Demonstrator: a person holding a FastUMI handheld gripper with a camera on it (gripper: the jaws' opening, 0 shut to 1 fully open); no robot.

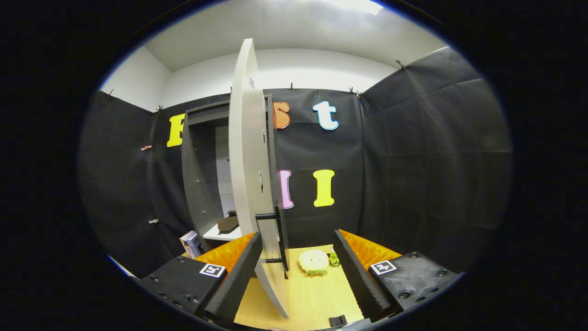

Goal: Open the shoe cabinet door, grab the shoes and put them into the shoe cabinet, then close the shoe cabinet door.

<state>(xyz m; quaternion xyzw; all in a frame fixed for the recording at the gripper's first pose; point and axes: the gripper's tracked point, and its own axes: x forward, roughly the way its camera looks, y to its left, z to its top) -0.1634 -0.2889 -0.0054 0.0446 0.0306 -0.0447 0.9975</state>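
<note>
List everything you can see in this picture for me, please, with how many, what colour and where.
Shoe cabinet: one, dark grey, against the booth wall, beyond the tongs.
Cabinet door: one, pale grey, swung open edge-on, its lower edge between the fingers.
Door handle: one, black bar, on the door just ahead of the fingers.
Shoe: one, brown, on the white shelf inside the cabinet.
Books: a few, upright beside the cabinet's foot.
Plush toy: one, pale yellow, on the table beyond the fingers.
Small bottle: one, greenish, beside the toy.
Table: one, tan.
Tongs: one pair, open, fingers either side of the door's edge.
</note>
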